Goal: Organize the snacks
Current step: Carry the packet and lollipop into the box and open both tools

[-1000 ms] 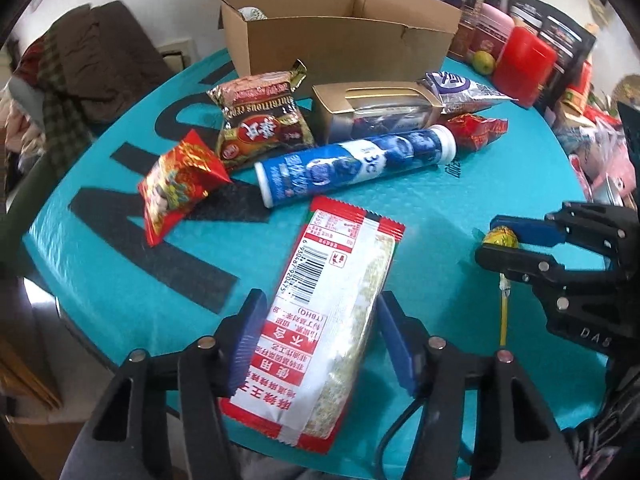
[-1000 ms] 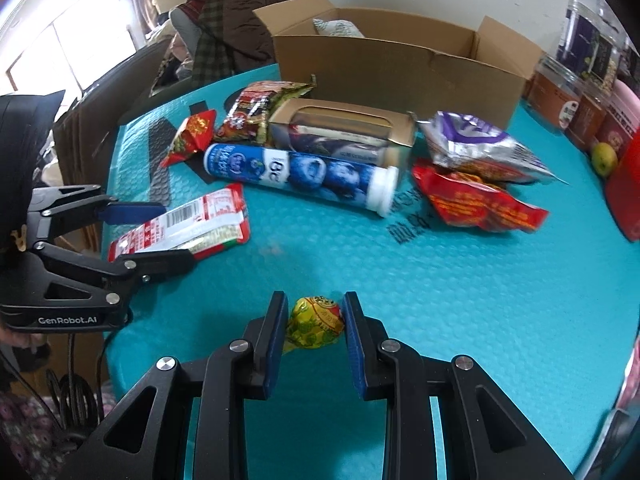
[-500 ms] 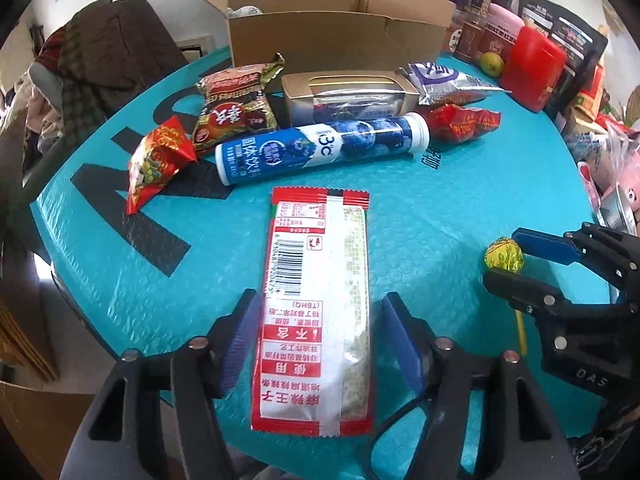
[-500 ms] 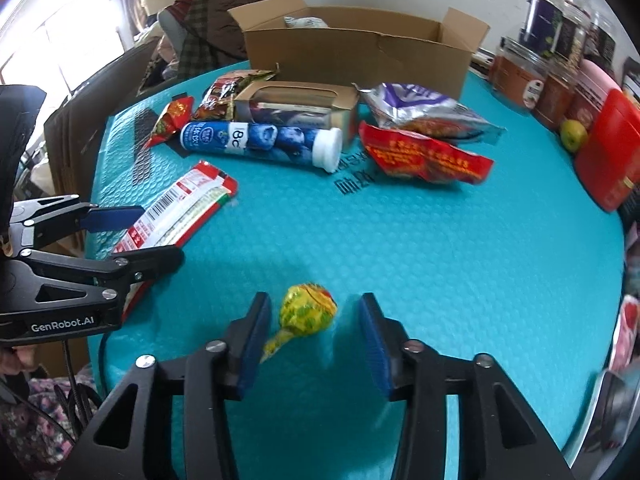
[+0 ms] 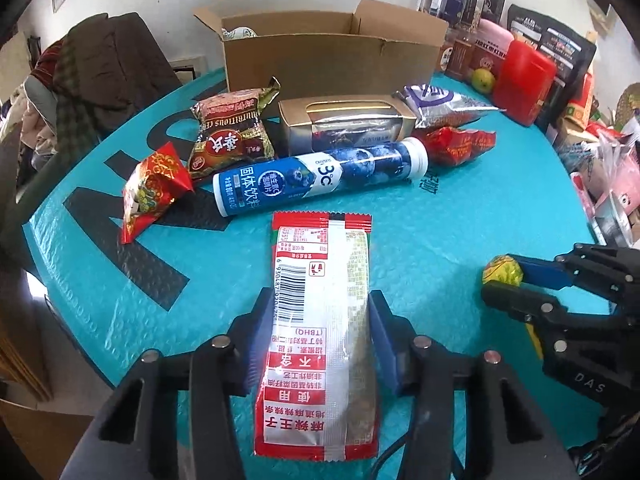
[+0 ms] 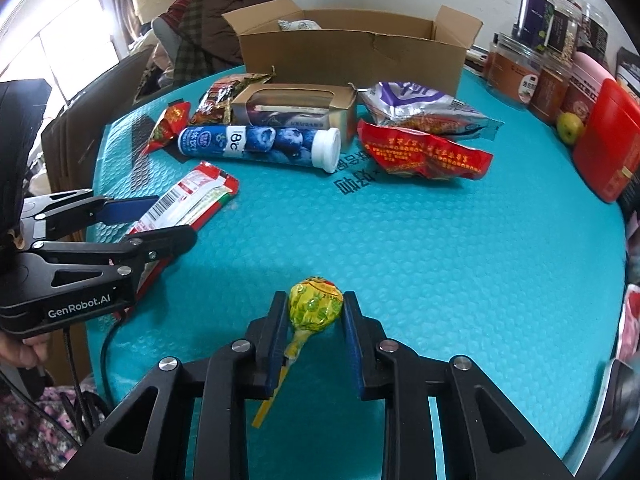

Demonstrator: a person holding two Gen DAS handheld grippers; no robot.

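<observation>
My left gripper (image 5: pixel 318 304) is shut on a long red and white snack packet (image 5: pixel 320 332) that lies on the teal table mat (image 5: pixel 460 220); the packet also shows in the right wrist view (image 6: pixel 188 204). My right gripper (image 6: pixel 314 306) is shut on a yellow wrapped lollipop (image 6: pixel 316 308), its stick pointing back between the fingers; the lollipop also shows in the left wrist view (image 5: pixel 502 272). An open cardboard box (image 5: pixel 332 56) stands at the far side of the table, with one wrapped item inside.
Between me and the box lie a blue tube (image 5: pixel 320 180), a gold window box (image 5: pixel 346 124), a brown snack bag (image 5: pixel 230 136), a small red packet (image 5: pixel 152 192), a silver-purple bag (image 6: pixel 420 108) and a red bag (image 6: pixel 424 152). Jars and a red tin (image 6: pixel 604 140) line the right edge.
Both grippers have closed: the left onto the red and white packet, the right onto the lollipop. Half a second ago both stood open around them.
</observation>
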